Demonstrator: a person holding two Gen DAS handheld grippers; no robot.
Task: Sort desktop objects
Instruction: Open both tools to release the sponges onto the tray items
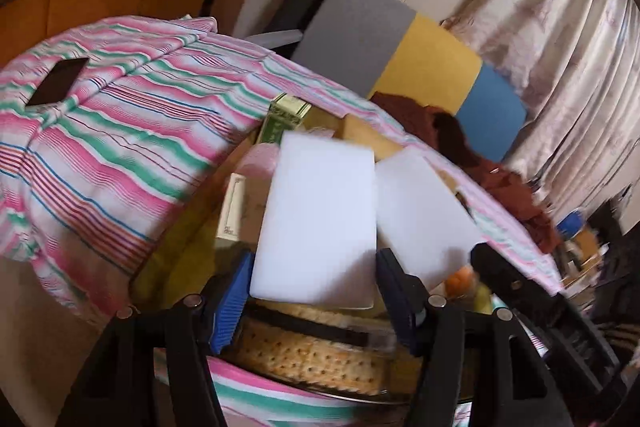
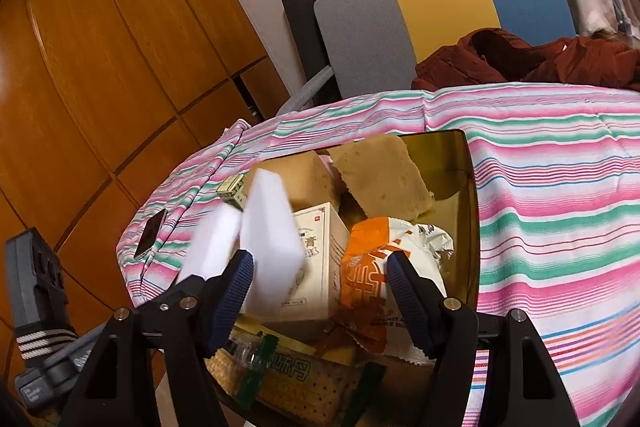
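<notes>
My left gripper (image 1: pixel 314 291) is open over the amber tray (image 2: pixel 468 195) on the striped cloth. Two white foam blocks, blurred, are in the air just ahead of its jaws, one between them (image 1: pixel 320 215) and one to the right (image 1: pixel 424 215); they also show in the right wrist view (image 2: pixel 272 227). My right gripper (image 2: pixel 320 281) is open and empty above the tray's near end. In the tray lie an orange snack packet (image 2: pixel 384 267), a white medicine box (image 2: pixel 320 267), two tan sponges (image 2: pixel 380 175), a small green box (image 1: pixel 284 119) and cracker packs (image 1: pixel 316 359).
A dark phone (image 1: pixel 58 81) lies on the striped tablecloth (image 2: pixel 560 195) left of the tray. A grey, yellow and blue chair (image 2: pixel 440 11) with a red-brown jacket (image 2: pixel 540 59) stands behind the table. Wooden panelling is on the left, curtains on the right.
</notes>
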